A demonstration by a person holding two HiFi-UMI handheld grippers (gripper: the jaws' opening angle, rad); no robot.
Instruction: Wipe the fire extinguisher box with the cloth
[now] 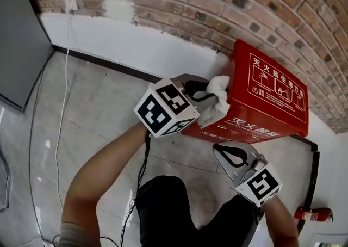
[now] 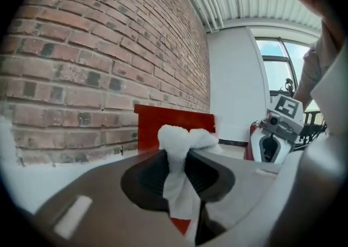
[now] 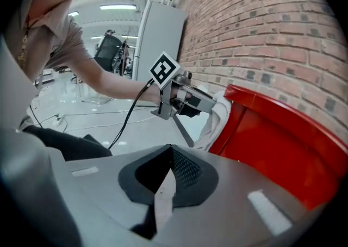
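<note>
You face the brick wall [image 1: 190, 1]: a socket [image 1: 70, 4] sits on it, its white cable [image 1: 68, 39] drops to the tiled floor [image 1: 98, 110] below, and a fire extinguisher [image 1: 314, 215] lies near its foot.

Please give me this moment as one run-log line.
left claw: shut on cloth, at box end | right claw: shut, empty, near box

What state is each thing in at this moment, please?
Left gripper, shut on the cloth.
Right gripper, shut, empty, off the box.
Cloth, bunched, against the box's end.
Box, closed, on the floor by the wall.
</note>
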